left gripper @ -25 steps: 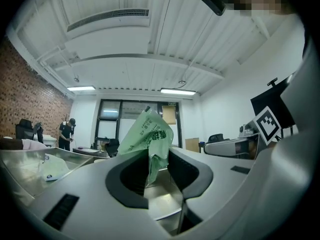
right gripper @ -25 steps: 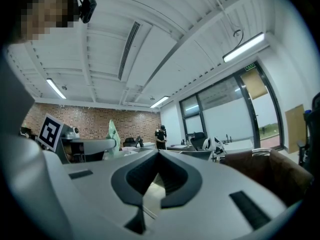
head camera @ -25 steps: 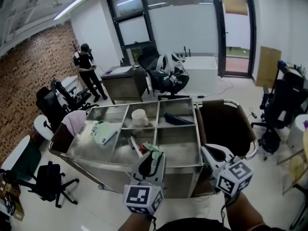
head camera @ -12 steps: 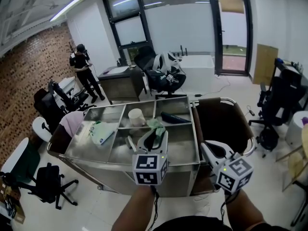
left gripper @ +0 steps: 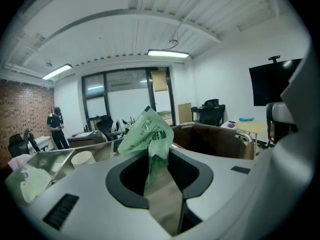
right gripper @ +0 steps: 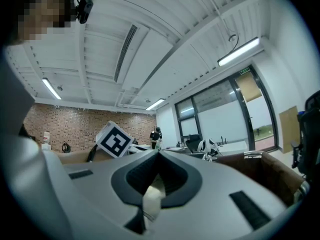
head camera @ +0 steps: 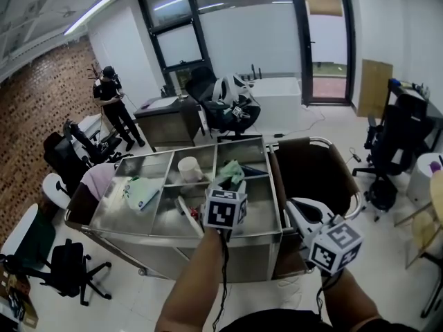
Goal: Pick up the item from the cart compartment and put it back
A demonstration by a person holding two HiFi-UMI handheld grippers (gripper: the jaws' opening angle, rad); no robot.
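You are pinching the bag (left gripper: 148,130) in your left tongs (left gripper: 159,174), jaws narrowed onto its crumpled neck, so its body is sticking out past the tips and riding clear above the cart (head camera: 275,194), ready for lowering back into a compartment. Your right tongs (right gripper: 156,159) are waiting closed and empty, off to the left tongs' right, probably leaving room.

My surroundings | I see a person (head camera: 111,101) standing by the brick wall (head camera: 31,109) | grey desk (head camera: 169,116) beside a laden black chair (head camera: 225,106) | glass door (head camera: 327,47) far right | another black chair (head camera: 69,263) at my left
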